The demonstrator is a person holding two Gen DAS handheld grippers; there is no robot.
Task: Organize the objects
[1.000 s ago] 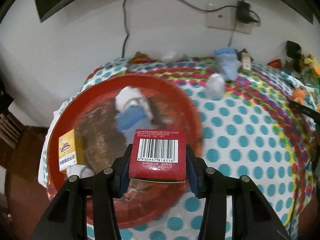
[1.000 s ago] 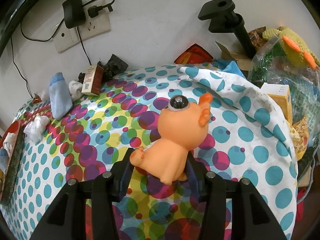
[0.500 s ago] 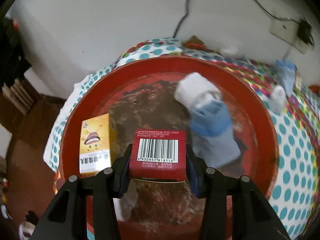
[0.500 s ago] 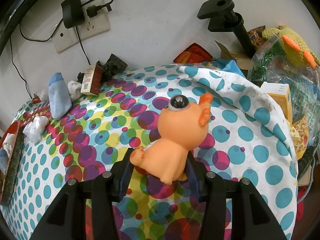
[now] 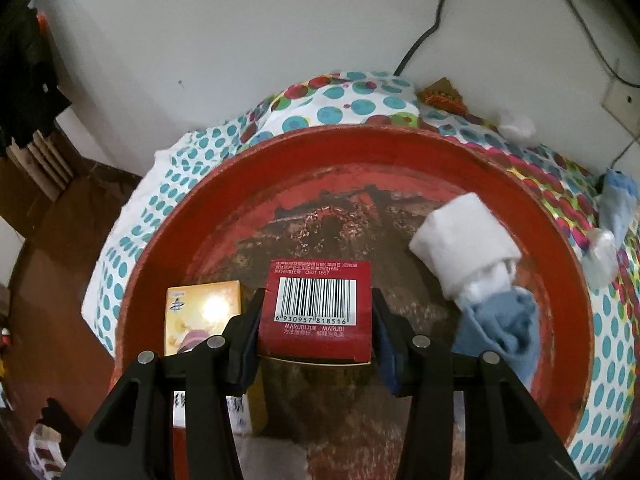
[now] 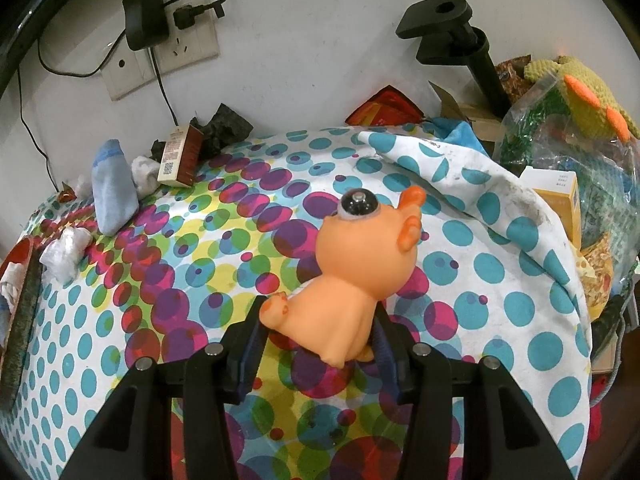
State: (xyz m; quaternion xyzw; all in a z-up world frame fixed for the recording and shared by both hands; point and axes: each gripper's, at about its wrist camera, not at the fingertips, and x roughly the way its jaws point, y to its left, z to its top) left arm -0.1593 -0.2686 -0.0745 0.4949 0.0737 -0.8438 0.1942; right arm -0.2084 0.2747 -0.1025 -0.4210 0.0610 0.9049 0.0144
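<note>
The left gripper [image 5: 316, 320] clamps a small red cardboard box with a white barcode label [image 5: 318, 308] between its pads, holding it above the worn floor of a round red tray [image 5: 560, 240]. Just left of it in the tray stands a yellow cardboard carton [image 5: 200, 312]; to the right lies a rolled white and blue sock [image 5: 480, 272]. The right gripper [image 6: 320, 344] grips an orange rubber toy animal with one big dark eye [image 6: 352, 280] by its body, over the polka-dot tablecloth [image 6: 160, 280].
</note>
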